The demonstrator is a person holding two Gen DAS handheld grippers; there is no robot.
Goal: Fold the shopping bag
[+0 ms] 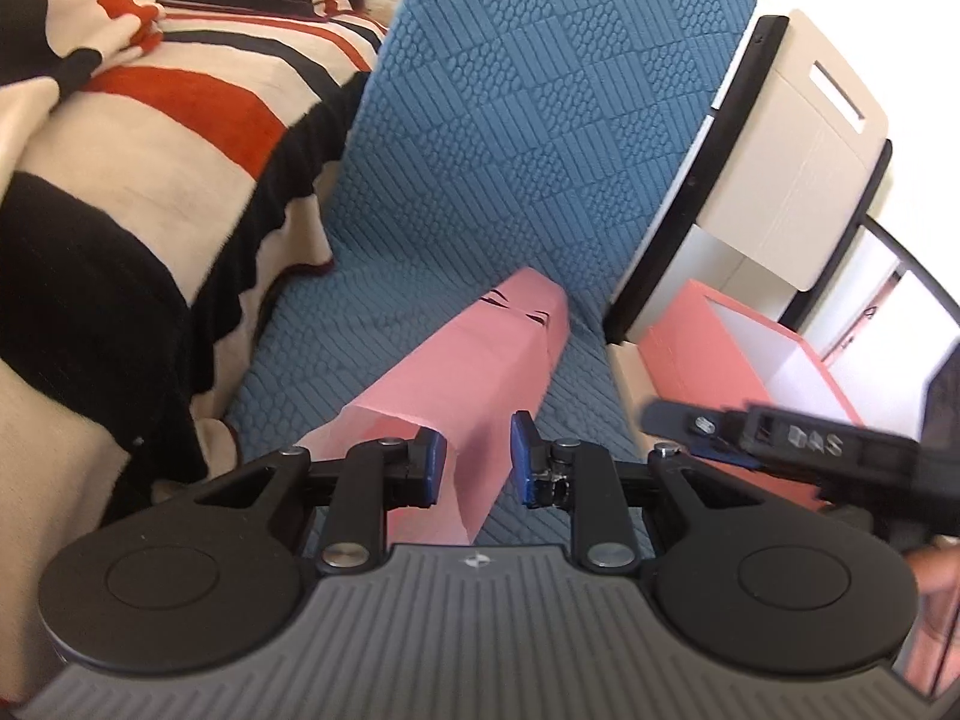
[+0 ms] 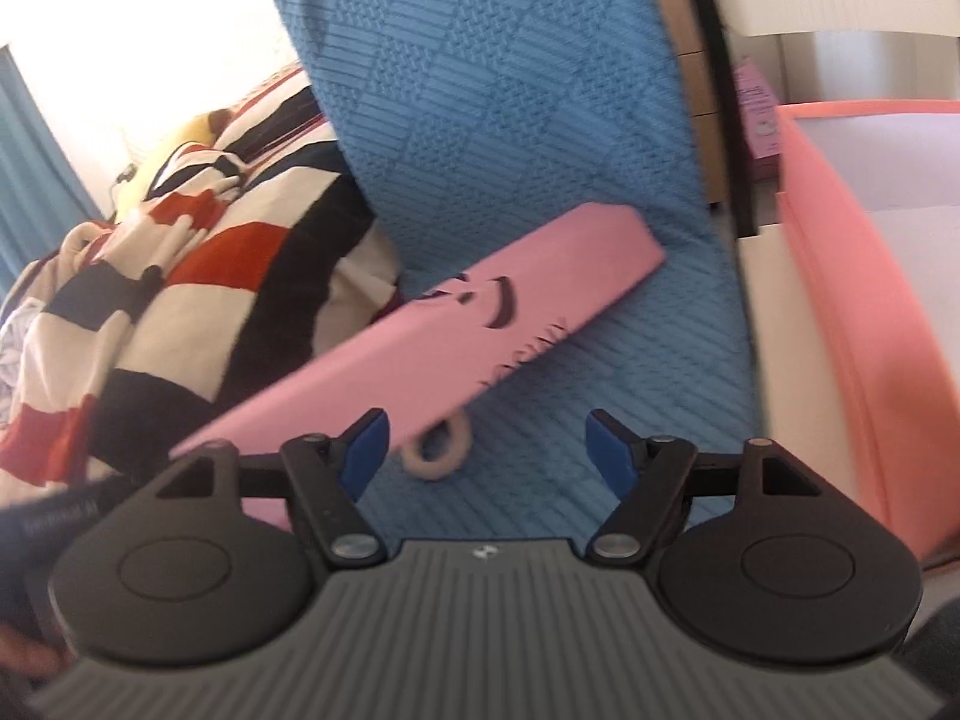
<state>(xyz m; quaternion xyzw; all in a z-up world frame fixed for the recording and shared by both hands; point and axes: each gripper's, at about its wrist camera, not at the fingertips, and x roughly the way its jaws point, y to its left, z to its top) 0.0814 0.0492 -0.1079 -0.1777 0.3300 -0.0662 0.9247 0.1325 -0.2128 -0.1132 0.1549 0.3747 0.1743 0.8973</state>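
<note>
The pink paper shopping bag (image 1: 474, 372) lies folded into a long flat strip on the blue textured cover (image 1: 510, 138). My left gripper (image 1: 478, 465) is shut on the bag's near end, with pink paper filling the narrow gap between its blue pads. In the right wrist view the shopping bag (image 2: 432, 324) runs slantwise, dark print facing up, and a beige handle loop (image 2: 433, 450) hangs from its lower edge. My right gripper (image 2: 486, 450) stands open just below the bag, the loop beside its left finger. The right gripper (image 1: 780, 438) also shows blurred at the right of the left wrist view.
A striped red, black and cream blanket (image 1: 150, 138) is heaped to the left of the blue cover. A coral-pink open box (image 2: 858, 312) stands on the right, beside a black frame (image 1: 678, 180) and white furniture (image 1: 798, 138). A hand (image 1: 936, 564) shows at the right edge.
</note>
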